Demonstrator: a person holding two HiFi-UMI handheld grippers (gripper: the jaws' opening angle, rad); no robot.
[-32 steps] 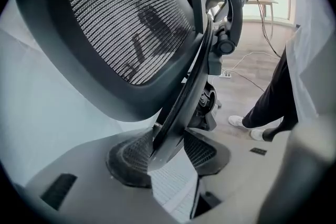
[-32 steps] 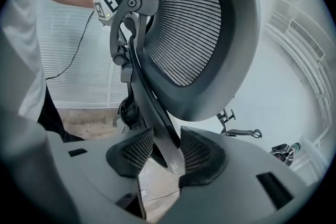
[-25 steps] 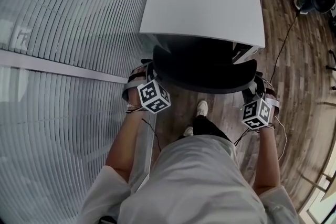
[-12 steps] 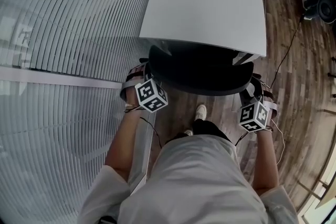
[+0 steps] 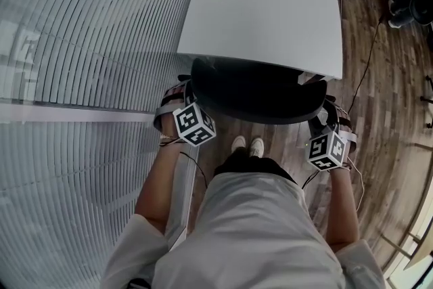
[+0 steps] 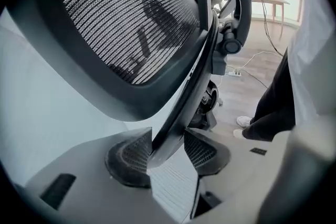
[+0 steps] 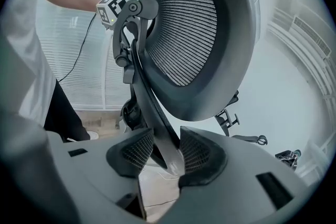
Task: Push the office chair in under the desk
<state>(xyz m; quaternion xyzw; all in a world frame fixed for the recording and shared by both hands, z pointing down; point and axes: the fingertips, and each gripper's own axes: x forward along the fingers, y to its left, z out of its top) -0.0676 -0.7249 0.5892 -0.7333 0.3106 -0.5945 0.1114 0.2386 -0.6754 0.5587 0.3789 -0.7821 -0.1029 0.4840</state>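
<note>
- Your left gripper was clamped on a black bar at the back of the chair, with a ribbed pad pressed to each side of it.
- Your right gripper held the other side of the chair the same way. Its pads were closed on a black bar that ran up between them to a round joint.
- Just above both grips rose the mesh backrest, upright, with a thick dark rim.
- From above, each gripper sat at one end of the backrest. The left marker cube and the right marker cube were on your side of it.
- The chair stood at the desk, its backrest right along the near edge of the white desktop. The seat did not show from above.
- You stood directly behind the chair, your shoes side by side on the wood floor.
- A slatted wall filled the view to your left, running close alongside the desk and your left arm.
</note>
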